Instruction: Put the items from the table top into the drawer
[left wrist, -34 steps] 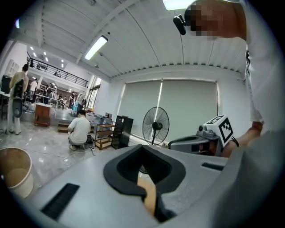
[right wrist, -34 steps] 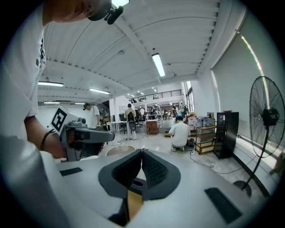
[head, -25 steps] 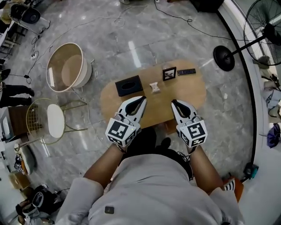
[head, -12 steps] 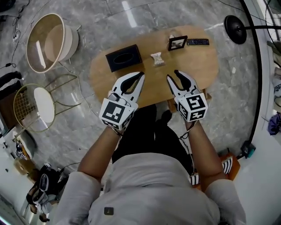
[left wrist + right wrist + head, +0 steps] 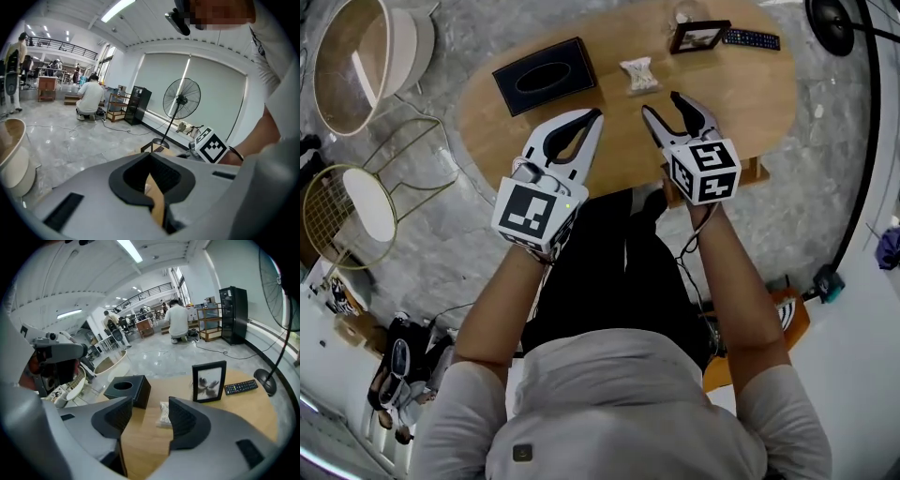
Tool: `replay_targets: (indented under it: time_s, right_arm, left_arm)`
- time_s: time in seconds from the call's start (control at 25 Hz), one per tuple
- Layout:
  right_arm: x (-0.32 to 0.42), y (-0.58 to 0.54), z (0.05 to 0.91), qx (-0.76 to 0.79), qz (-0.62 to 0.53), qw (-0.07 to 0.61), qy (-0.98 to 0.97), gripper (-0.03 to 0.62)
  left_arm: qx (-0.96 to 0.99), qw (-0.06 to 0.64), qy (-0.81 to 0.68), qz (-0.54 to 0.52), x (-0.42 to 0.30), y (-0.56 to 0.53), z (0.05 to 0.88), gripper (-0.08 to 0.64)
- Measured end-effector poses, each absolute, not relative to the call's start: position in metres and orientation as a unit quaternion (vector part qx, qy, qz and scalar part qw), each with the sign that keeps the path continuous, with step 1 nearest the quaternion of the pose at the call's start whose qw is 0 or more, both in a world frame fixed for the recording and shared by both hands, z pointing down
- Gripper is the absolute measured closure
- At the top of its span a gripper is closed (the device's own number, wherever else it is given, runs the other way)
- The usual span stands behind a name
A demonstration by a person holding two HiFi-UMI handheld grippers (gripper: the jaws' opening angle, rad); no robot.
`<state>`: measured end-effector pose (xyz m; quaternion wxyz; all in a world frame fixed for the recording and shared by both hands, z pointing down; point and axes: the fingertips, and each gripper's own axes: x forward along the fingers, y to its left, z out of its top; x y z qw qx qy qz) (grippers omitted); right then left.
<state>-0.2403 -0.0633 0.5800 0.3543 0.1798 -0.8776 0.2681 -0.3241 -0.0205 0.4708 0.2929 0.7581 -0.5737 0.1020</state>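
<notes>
On the oval wooden table point(image 5: 750, 103) lie a black tissue box point(image 5: 544, 75), a small white packet point(image 5: 639, 75), a black photo frame point(image 5: 698, 36) and a remote point(image 5: 750, 39). My left gripper point(image 5: 595, 114) hangs over the table's near edge, below the tissue box, jaws shut with nothing in them. My right gripper point(image 5: 664, 105) hovers just short of the packet, and its jaws are opening with nothing between them. The right gripper view looks past that gripper point(image 5: 150, 401) at the packet point(image 5: 164, 413), tissue box point(image 5: 126, 389), frame point(image 5: 208, 380) and remote point(image 5: 240, 386).
A round beige tub point(image 5: 356, 56) and a wire stool with a white seat point(image 5: 356, 202) stand left of the table. A fan base point(image 5: 839, 14) sits at the far right. A brown wooden part point(image 5: 757, 172) shows under the table's near edge. People work far off point(image 5: 89, 98).
Both grippers have come down and forward toward the table. The right gripper's jaws, shut a second ago, now stand apart. The left gripper's jaws stayed together.
</notes>
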Motion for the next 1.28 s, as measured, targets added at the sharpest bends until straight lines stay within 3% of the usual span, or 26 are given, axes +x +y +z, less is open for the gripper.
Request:
replay_targets:
  time_s: [0.52, 0.88, 1.28]
  right_arm:
    - [-0.248, -0.071, 0.718, 0.202, 0.292, 0.422, -0.834, 0.325]
    - [-0.239, -0.077, 0.759, 0.22, 0.254, 0.456, -0.824, 0.322]
    - [-0.241, -0.074, 0.759, 0.207, 0.225, 0.477, -0.824, 0.393]
  left_arm:
    - [0.746, 0.329, -0.572, 0.093, -0.329, -0.037, 0.55, 0.551]
    - [0.733, 0.357, -0.569, 0.11, -0.314, -0.022, 0.572, 0.551]
    - [0.731, 0.346, -0.58, 0.099, -0.315, -0.014, 0.564, 0.551]
